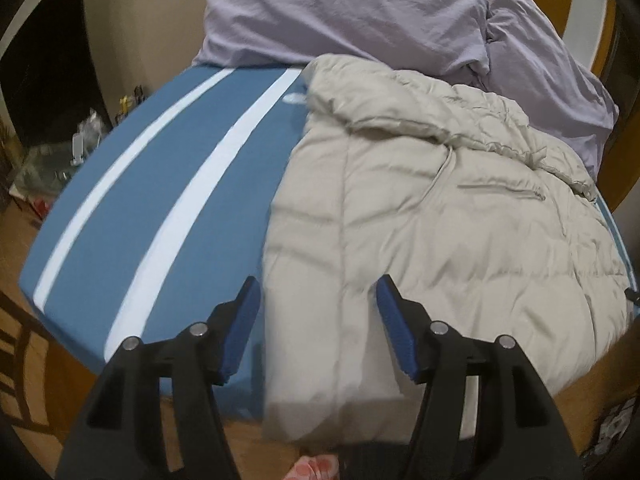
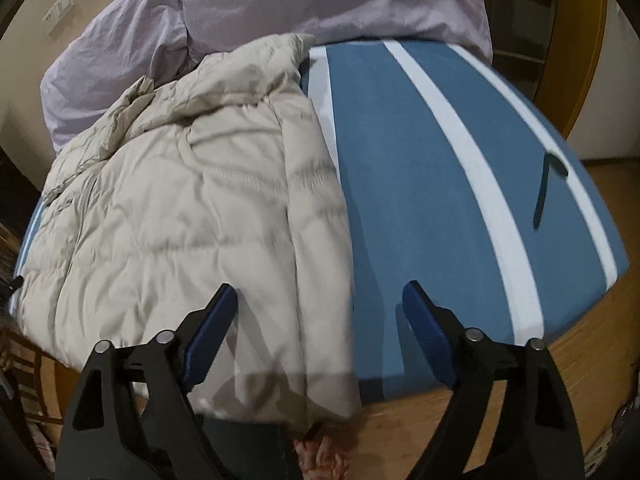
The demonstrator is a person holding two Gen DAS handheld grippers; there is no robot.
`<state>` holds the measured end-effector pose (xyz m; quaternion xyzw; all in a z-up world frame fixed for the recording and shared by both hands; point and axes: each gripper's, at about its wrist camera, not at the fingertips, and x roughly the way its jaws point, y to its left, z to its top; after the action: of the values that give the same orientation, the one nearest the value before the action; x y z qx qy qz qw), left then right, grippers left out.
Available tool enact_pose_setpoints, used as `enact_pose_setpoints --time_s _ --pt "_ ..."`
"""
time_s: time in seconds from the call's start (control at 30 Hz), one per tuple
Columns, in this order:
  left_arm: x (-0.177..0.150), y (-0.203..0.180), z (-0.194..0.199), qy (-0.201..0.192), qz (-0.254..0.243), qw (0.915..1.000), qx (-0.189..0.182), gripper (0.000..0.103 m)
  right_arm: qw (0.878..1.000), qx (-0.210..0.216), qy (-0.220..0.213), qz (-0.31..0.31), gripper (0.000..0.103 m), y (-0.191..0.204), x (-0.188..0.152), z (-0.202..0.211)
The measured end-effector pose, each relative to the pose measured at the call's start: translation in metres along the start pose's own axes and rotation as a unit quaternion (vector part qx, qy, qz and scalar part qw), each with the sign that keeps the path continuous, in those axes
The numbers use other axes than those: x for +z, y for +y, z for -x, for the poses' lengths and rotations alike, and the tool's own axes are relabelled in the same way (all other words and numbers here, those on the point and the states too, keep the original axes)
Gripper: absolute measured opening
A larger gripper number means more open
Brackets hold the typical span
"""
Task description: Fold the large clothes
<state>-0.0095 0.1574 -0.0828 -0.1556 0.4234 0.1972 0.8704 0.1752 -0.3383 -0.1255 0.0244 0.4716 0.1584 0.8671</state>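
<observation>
Here the beige puffer jacket (image 1: 432, 216) lies flat on the bed (image 1: 132, 184), its long axis running from the pillows (image 1: 340, 12) at the head end down to the near edge, where its hem spills a little over. Seen from the left wrist, the left gripper (image 1: 318, 294) hangs over the jacket's left long edge near that near corner of the garment; its jaws stand apart, nothing between the pads, one jaw over striped sheet, the other over quilted cloth. In the right wrist view the right gripper (image 2: 320, 302) hangs over the jacket's (image 2: 180, 208) opposite long edge, jaws wide apart and empty, the right jaw over bare sheet. Both hands look about equally near the hem, so I judge a lengthwise fold toward the pillows comes next.
</observation>
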Motion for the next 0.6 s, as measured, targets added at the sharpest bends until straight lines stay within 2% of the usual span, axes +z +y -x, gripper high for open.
enact_pose_setpoints --time_s 0.3,0.4,0.57,0.6 --pt "-0.016 0.011 0.0 0.005 0.035 0.9986 -0.04 0.063 0.996 0.076 0.006 -0.037 0.055 -0.009 -0.02 0.002" --pt "-0.024 0.009 -0.002 0.013 0.044 0.997 -0.062 0.059 0.995 0.094 0.004 -0.039 0.043 -0.006 -0.022 0.001" --pt "-0.03 0.003 0.0 0.007 0.048 0.9966 -0.067 0.047 0.994 0.104 -0.004 -0.032 0.02 -0.001 -0.022 0.003" --pt "-0.03 0.002 0.001 0.007 0.05 0.9964 -0.069 0.046 0.994 0.104 -0.009 -0.031 0.018 -0.001 -0.021 0.004"
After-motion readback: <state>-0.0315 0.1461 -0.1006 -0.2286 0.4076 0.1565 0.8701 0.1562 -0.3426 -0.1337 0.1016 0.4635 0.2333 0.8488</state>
